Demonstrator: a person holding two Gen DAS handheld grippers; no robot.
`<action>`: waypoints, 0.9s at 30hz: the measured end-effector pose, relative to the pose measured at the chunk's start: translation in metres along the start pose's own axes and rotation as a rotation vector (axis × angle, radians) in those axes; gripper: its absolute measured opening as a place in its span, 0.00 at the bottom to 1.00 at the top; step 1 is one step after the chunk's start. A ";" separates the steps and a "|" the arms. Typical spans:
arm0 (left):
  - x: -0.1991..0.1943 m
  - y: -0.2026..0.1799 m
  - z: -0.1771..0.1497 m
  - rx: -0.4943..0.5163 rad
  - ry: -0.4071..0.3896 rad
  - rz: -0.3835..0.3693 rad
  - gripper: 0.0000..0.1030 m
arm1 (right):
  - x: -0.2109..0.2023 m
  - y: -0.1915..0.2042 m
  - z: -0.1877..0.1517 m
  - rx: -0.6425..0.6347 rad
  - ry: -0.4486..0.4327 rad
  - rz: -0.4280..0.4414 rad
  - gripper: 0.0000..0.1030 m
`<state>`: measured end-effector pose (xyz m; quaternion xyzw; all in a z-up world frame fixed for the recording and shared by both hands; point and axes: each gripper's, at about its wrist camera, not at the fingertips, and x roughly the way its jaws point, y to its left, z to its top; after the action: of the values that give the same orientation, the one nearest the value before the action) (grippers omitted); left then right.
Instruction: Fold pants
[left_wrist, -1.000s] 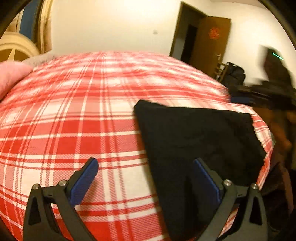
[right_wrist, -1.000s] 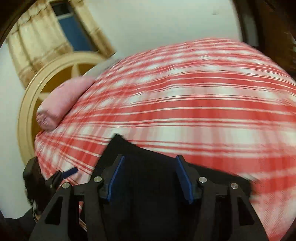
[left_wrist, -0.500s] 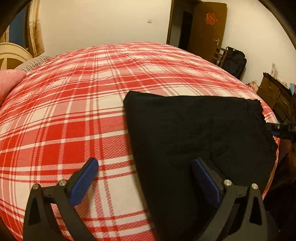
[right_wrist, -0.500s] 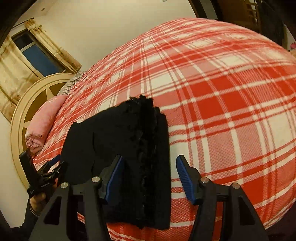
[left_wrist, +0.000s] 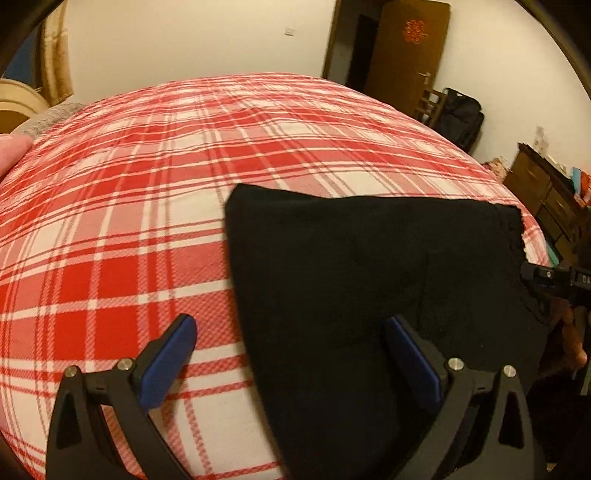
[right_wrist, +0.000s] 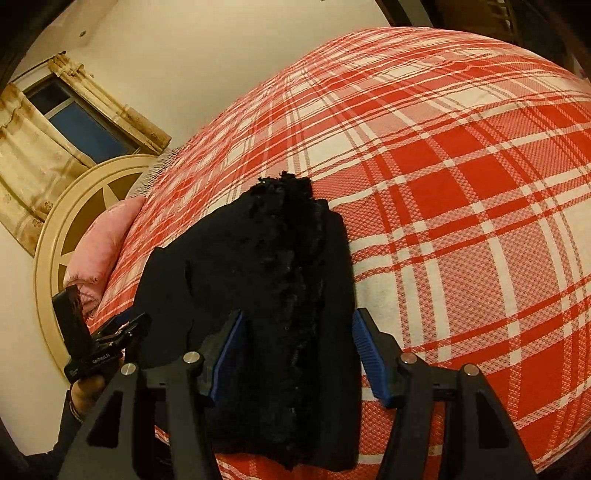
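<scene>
plaid bed (left_wrist: 129, 221) | folded black pants (left_wrist: 369, 277) | left tongs (left_wrist: 291, 354), right tongs (right_wrist: 295, 354) wide

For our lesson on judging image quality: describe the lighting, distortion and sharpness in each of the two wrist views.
Left wrist view: warm yellowish indoor light; fisheye bulges the red-and-white plaid bedspread into a dome; the folded black pants show almost no detail. Right wrist view: same warm cast and bulging, dark vignette at the corners; the pants' frayed edge is fairly sharp.
</scene>
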<state>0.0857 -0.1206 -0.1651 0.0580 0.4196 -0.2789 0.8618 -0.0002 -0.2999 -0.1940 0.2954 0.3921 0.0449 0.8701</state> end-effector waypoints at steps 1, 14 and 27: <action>0.000 -0.001 0.000 0.010 0.001 -0.003 1.00 | -0.001 -0.001 0.000 -0.001 0.000 0.004 0.59; 0.000 0.002 0.000 0.033 -0.003 -0.049 0.99 | -0.008 -0.005 -0.004 -0.018 0.006 0.041 0.60; -0.021 -0.003 0.003 0.033 -0.084 -0.096 0.18 | -0.018 0.017 -0.013 -0.063 -0.031 0.067 0.25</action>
<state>0.0757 -0.1145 -0.1471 0.0404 0.3807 -0.3289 0.8633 -0.0191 -0.2853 -0.1804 0.2817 0.3667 0.0819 0.8829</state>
